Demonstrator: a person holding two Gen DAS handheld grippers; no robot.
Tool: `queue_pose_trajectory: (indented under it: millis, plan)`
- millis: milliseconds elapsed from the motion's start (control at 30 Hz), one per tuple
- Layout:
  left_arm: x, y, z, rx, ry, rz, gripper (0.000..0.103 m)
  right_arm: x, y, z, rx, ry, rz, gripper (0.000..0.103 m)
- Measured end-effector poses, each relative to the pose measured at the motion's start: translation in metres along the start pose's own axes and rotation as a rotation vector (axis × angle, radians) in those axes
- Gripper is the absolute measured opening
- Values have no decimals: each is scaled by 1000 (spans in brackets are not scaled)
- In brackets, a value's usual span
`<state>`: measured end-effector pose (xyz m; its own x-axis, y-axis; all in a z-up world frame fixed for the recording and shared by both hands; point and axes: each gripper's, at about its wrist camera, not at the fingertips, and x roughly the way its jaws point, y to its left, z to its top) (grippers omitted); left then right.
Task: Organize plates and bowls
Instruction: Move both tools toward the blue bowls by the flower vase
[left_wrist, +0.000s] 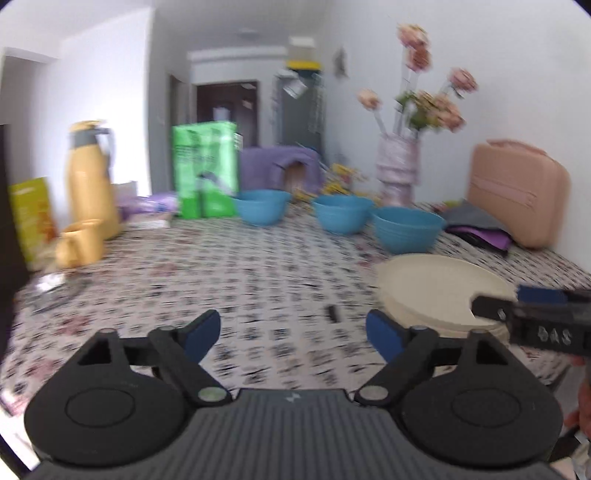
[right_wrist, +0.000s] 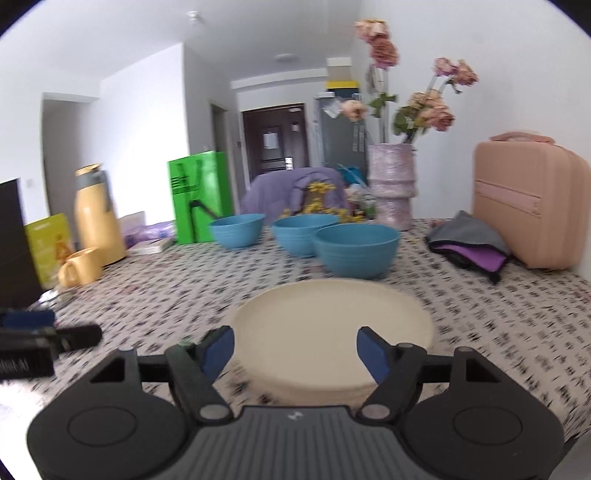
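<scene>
Risk: plates sit as a stack directly ahead of right gripper, stack's near rim between its open, empty jaws; pinching top rim only could drag or tip the stack. Left gripper also open, empty; plates lie ahead-right of it. Three blue bowls beyond plates, rims up, apart, not nested; a bump would scatter them. Plates round, flat, faces up — no long axis.

Both wrist cams low over table, facing 12 o'clock toward far wall. Shared: blue bowls, cream plates — close at 12 right, 2 o'clock left.
</scene>
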<state>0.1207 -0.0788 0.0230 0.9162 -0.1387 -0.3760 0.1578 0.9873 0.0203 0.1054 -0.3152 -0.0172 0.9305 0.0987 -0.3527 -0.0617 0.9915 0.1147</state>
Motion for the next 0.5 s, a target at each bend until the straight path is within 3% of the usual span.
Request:
queue_pose_trajectory:
  millis: [67,200,500]
  plan:
    - [-14,13,-9,-21,-9,43,94,-9,11,-10,-11,-9,29,85]
    - [-31,30,-24,-55,-1,111,98,-22,31,-25,-58,-27,76,86]
    - [-36,47,-28,-90,-2,141,99,-22,47,-22,-82,-33,102,87]
